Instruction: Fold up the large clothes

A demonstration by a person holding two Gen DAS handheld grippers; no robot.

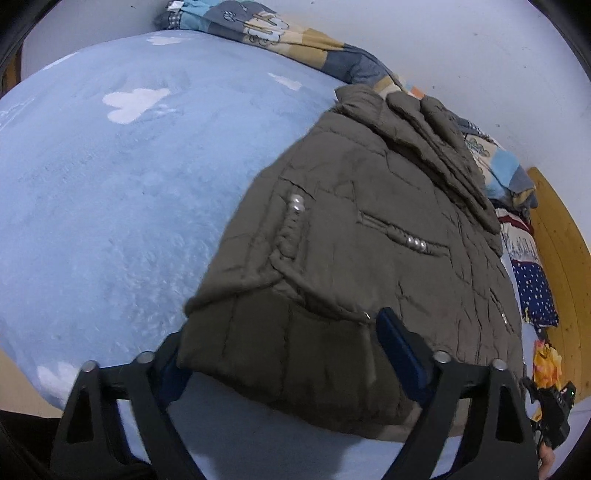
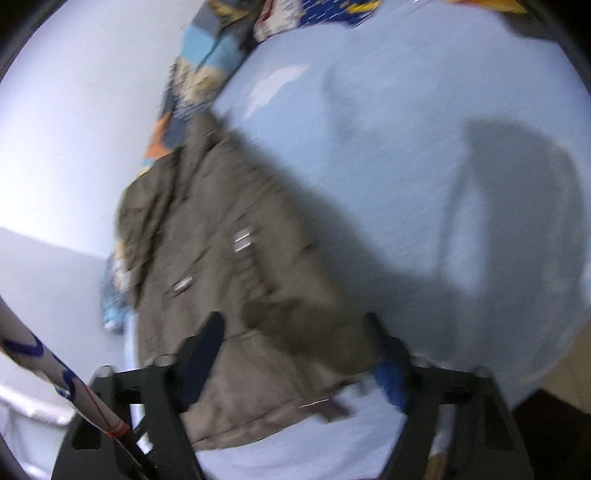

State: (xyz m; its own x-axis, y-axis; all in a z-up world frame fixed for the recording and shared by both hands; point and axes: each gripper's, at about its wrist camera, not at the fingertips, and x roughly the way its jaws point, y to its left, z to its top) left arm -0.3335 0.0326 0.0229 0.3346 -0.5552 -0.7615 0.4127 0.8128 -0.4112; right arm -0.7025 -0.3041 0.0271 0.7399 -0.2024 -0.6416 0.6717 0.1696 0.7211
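Both claws, left claw (image 1: 280, 354) and right claw (image 2: 295, 354), gape over the jacket (image 1: 354, 258) (folded) on a blue blanket (image 1: 110, 192).

A home bedroom: a bed (image 1: 110, 192) in a blue cloud-print sheet, a patchwork quilt (image 1: 266, 29) bunched against the white wall (image 1: 461, 55) at upper right.

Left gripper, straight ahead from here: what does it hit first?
The jacket. The left gripper is open, its fingers either side of the near hem, so the padded fabric is first in line. Whether the pads already touch it is unclear.
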